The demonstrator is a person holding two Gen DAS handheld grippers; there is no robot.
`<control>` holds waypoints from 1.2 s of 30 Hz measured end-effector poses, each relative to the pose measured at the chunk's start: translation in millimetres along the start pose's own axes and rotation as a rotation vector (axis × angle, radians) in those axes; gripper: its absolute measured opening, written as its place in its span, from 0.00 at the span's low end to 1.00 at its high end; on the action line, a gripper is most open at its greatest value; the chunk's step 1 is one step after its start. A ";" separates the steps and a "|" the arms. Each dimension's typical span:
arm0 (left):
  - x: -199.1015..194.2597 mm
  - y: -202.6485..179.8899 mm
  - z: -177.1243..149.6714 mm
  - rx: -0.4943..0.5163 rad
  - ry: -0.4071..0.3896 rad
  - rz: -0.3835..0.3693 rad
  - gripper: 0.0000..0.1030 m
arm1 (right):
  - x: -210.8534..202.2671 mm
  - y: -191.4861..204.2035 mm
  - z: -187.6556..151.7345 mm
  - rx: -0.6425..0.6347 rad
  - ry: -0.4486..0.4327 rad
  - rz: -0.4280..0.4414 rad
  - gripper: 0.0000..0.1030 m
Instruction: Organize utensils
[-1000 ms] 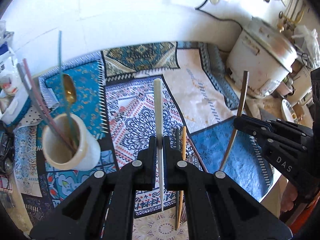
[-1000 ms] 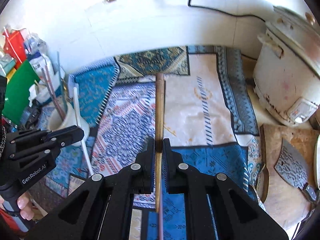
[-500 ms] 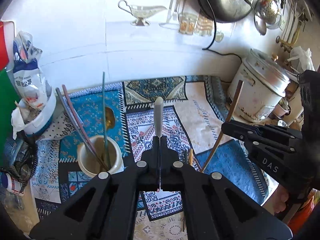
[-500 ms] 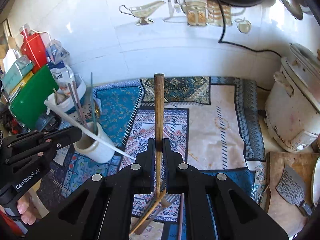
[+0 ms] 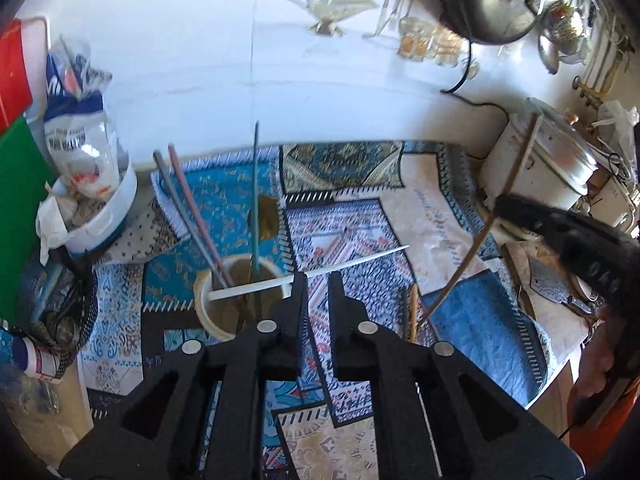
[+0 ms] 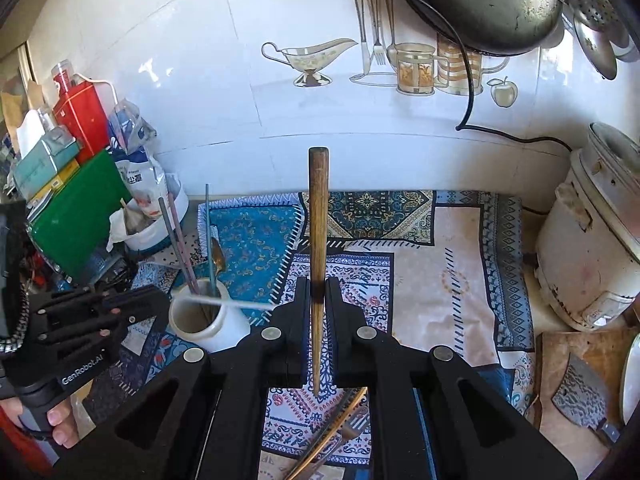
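Note:
A white cup on the patterned mat holds grey and pink chopsticks, a teal stick and a gold spoon. My left gripper hangs just over the cup with its jaws opening. A white chopstick lies slanted across the cup's mouth at the fingertips, and the pads do not press on it. My right gripper is shut on a brown wooden chopstick, held upright above the mat.
More chopsticks and a fork lie on the mat. A rice cooker and a cleaver on a wooden board stand at the right. A white bowl of bags and a green board crowd the left.
The left gripper moved over the cup and its jaws parted; the white chopstick tipped from upright to lying across the cup. The right gripper rose, still holding the brown chopstick.

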State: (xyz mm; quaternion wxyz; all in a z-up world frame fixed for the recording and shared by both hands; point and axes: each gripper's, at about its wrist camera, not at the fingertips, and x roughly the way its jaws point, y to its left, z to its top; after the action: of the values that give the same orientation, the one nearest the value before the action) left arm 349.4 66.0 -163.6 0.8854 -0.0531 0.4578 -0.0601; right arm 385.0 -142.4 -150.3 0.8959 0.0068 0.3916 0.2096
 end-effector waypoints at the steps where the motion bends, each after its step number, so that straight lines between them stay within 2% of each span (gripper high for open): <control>1: 4.6 2.5 -3.2 -0.003 0.018 0.005 0.11 | -0.4 -1.9 -0.2 0.002 0.000 -0.006 0.06; 3: 14.2 4.8 -10.6 -0.001 0.055 0.013 0.17 | -0.3 -7.8 -1.1 0.010 0.005 -0.016 0.06; 5: 23.4 4.4 -18.5 0.004 0.083 0.010 0.28 | -0.1 -15.3 -2.5 0.025 0.010 -0.026 0.06; 8: 40.8 -1.5 -29.7 -0.003 0.139 -0.019 0.36 | 0.3 -28.7 -5.2 0.048 0.019 -0.041 0.06; 15: 99.9 -38.7 -41.5 0.075 0.261 -0.055 0.37 | -1.5 -59.8 -13.5 0.089 0.036 -0.082 0.06; 18: 127.9 -56.0 -39.4 0.121 0.303 -0.050 0.37 | -5.2 -73.6 -19.2 0.108 0.040 -0.102 0.06; 21: 147.8 -73.1 -35.5 0.143 0.337 -0.076 0.37 | -9.0 -87.4 -26.0 0.127 0.049 -0.120 0.06; 29: 168.3 -127.2 -59.5 0.227 0.440 -0.174 0.37 | -20.2 -121.9 -42.2 0.189 0.065 -0.157 0.06; 34: 170.5 -141.3 -80.8 0.231 0.495 -0.171 0.37 | -25.8 -132.2 -46.3 0.217 0.062 -0.157 0.06; 36: 168.0 -141.9 -84.4 0.226 0.488 -0.165 0.37 | -27.0 -133.9 -47.6 0.223 0.060 -0.154 0.06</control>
State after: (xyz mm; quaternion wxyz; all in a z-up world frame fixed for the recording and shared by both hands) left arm 368.6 -103.4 -326.2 0.7415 0.0249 0.6419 -0.1938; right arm 384.8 -282.1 -188.0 0.8909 0.0702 0.4384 0.0957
